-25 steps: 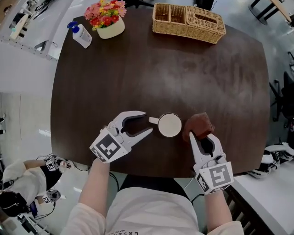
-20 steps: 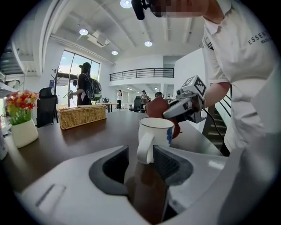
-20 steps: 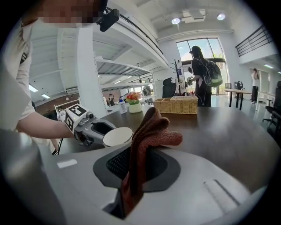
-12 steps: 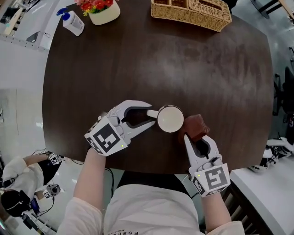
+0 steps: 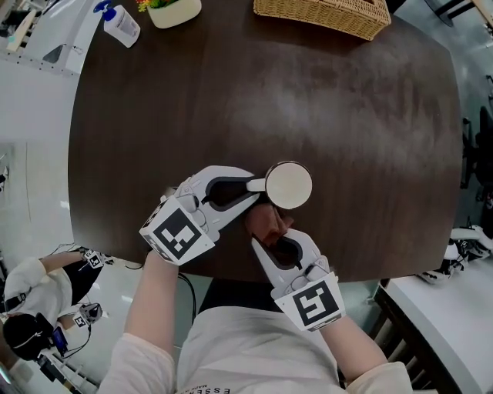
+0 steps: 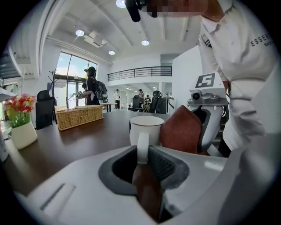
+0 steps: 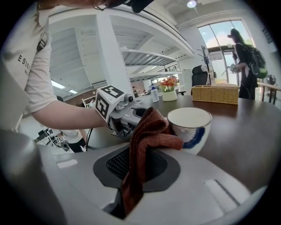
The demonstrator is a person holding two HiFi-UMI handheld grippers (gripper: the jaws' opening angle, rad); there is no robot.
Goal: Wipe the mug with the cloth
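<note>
A white mug (image 5: 289, 185) stands near the front of the dark table (image 5: 323, 108); it has a blue pattern on its side (image 7: 189, 127). My left gripper (image 5: 256, 191) is shut on the mug's handle (image 6: 142, 147). My right gripper (image 5: 269, 235) is shut on a reddish-brown cloth (image 5: 266, 222), which is bunched up against the mug's near side (image 7: 151, 127). In the left gripper view the cloth (image 6: 182, 131) sits right of the mug (image 6: 146, 128).
A wicker basket (image 5: 323, 14) stands at the table's far edge, with a flower pot (image 5: 169, 9) and a pump bottle (image 5: 119, 23) at the far left. People stand in the room behind. The table's front edge (image 5: 231, 275) is close under both grippers.
My right gripper swung left with the cloth, from the mug's right to its near side. My left gripper stayed closed on the handle and the mug shifted slightly right and away.
</note>
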